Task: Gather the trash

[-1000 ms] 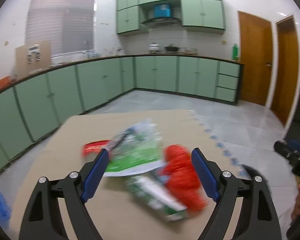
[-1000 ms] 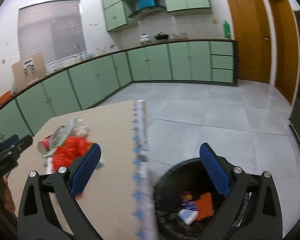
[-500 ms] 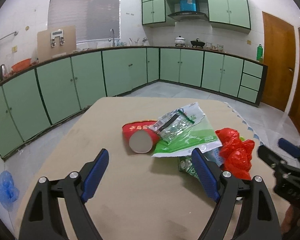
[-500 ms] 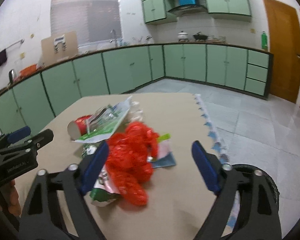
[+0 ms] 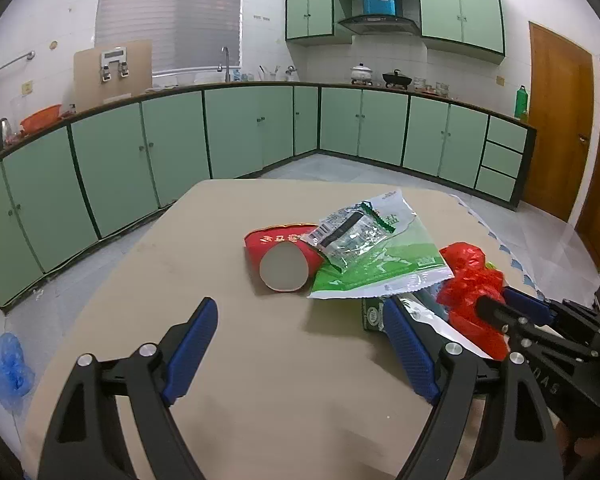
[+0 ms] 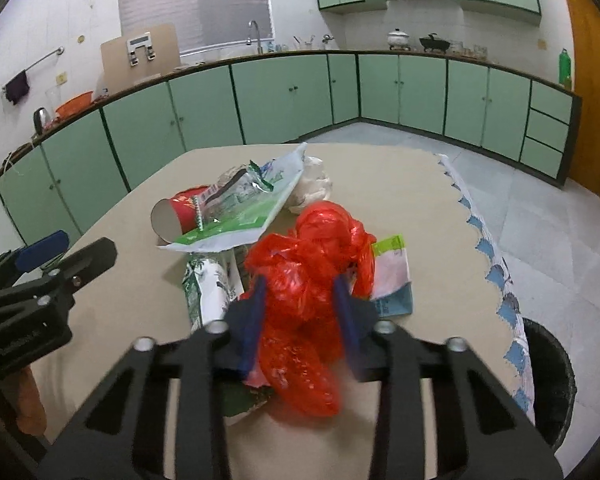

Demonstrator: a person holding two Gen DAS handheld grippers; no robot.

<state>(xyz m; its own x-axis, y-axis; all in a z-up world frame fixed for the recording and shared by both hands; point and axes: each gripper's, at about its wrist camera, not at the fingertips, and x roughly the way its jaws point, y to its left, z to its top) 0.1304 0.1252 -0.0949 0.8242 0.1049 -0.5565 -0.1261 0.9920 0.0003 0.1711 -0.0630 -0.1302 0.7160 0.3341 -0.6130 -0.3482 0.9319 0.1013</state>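
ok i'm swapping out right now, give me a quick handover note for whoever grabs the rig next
Right tool: jaws have just been closing and now pinch the red plastic bag, which still lies on the table.
Left tool: open, empty, hovering over bare table short of the pile.
On the table: red paper cup on its side, green-and-white snack bag partly over it, clear wrapper on top, crumpled white paper behind, a few flat packets under the red bag.
Black trash bin stands on the floor beside the table.
Done: red bag gripped.
Left: lift it into the bin, then clear the rest.
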